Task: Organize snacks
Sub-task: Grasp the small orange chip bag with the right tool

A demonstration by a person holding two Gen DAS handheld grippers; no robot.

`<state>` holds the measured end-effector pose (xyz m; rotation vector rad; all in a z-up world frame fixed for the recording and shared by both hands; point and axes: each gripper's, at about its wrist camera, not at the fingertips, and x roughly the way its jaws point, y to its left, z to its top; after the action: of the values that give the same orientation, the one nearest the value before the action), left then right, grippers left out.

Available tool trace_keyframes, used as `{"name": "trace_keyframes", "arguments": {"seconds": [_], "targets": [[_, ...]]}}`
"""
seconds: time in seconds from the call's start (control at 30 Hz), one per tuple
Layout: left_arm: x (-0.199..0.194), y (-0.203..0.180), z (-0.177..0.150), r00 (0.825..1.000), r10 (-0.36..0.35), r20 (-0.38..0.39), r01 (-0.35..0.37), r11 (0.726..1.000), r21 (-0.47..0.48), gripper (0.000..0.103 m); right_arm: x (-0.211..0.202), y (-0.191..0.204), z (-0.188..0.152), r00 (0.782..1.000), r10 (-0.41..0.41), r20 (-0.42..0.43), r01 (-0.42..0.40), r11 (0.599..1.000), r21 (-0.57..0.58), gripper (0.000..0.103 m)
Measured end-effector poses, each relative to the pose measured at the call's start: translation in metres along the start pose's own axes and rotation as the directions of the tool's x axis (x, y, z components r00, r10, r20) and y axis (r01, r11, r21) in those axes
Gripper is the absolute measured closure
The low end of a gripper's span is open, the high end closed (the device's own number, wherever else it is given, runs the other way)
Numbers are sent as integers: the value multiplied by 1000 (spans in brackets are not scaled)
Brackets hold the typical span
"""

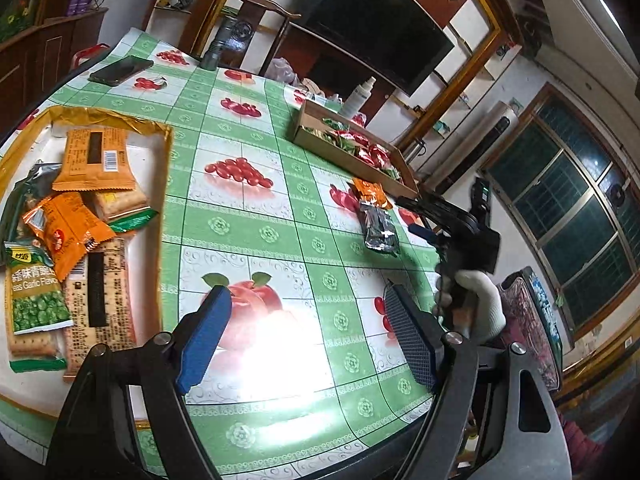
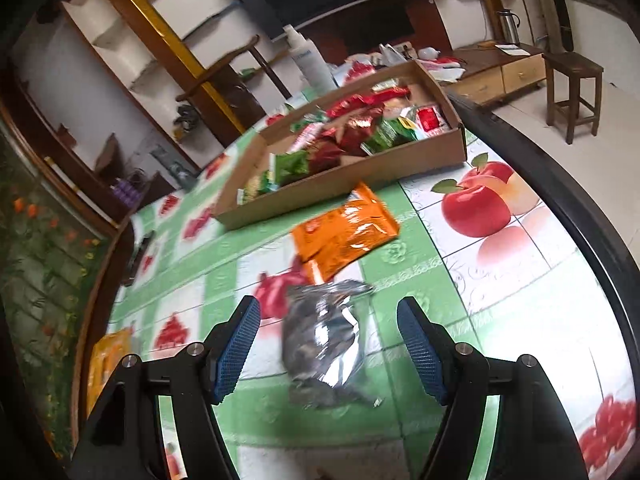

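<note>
My left gripper [image 1: 308, 332] is open and empty over the fruit-print tablecloth [image 1: 256, 220]. To its left a gold-rimmed white tray [image 1: 158, 168] holds several snack packets: orange ones [image 1: 96, 160], a green pea packet [image 1: 34, 292] and biscuits. My right gripper [image 2: 328, 344] is open, its jaws on either side of a silver-black packet [image 2: 324, 344] that lies on the table. An orange packet [image 2: 346, 232] lies just beyond it. Behind is a cardboard box [image 2: 344, 176] with red and green packets. In the left wrist view the right gripper [image 1: 424, 220] sits by the silver packet [image 1: 380, 226].
A phone [image 1: 120, 70], a grey flashlight [image 1: 218, 46] and a white spray bottle [image 2: 310, 60] stand at the table's far side. Wooden chairs, a TV and a stool [image 2: 572, 84] surround the table. The table's dark edge [image 2: 560, 184] runs close on the right.
</note>
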<state>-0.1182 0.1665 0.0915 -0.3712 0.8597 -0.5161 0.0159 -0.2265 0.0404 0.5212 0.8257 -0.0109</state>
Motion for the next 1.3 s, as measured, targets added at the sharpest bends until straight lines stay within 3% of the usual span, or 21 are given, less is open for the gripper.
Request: {"name": "trace_keyframes", "arguments": {"seconds": [0.07, 0.2, 0.23, 0.33, 0.47, 0.57, 0.6, 0.63, 0.73, 1.0, 1.13, 1.3], "targets": [[1, -1, -1, 1000, 3, -3, -3, 1000, -1, 24, 13, 6, -1, 1000, -9, -26, 8, 1000, -27, 30], [4, 0, -1, 1000, 5, -9, -5, 1000, -13, 24, 31, 26, -18, 994, -19, -103, 12, 997, -72, 47], [6, 1, -1, 1000, 5, -12, -5, 1000, -14, 24, 33, 33, -25, 992, 6, -125, -16, 997, -82, 51], [10, 0, -2, 1000, 0, -22, 0, 1000, -12, 24, 37, 58, -47, 973, 103, -205, -127, 986, -107, 51], [9, 0, -3, 1000, -11, -21, 11, 1000, -6, 24, 27, 76, -53, 932, 246, -268, -288, 949, -130, 51], [8, 1, -2, 1000, -19, -12, 19, 1000, 0, 24, 9, 62, -22, 986, 135, -102, -149, 979, -140, 43], [9, 1, -2, 1000, -21, -12, 21, 1000, 5, 24, 7, 53, -10, 994, 91, -54, -96, 989, -116, 35], [10, 0, -3, 1000, -23, -15, 23, 1000, 10, 24, 7, 45, -2, 998, 61, -27, -64, 994, -89, 34], [16, -1, -2, 999, -23, -34, 23, 999, 22, 24, 20, 18, 23, 1000, -3, 4, 2, 1000, 14, 33], [30, 3, -2, 996, 1, -87, 1, 1000, 22, 24, 71, 3, 62, 991, -132, -3, 132, 989, 67, 33], [33, 8, -1, 996, -1, -92, 2, 1000, 13, 24, 91, 15, 60, 981, -190, -32, 189, 981, -28, 49], [39, 10, 0, 995, -26, -101, 26, 1000, 4, 24, 78, 41, 29, 977, -200, -79, 183, 966, -185, 50]]}}
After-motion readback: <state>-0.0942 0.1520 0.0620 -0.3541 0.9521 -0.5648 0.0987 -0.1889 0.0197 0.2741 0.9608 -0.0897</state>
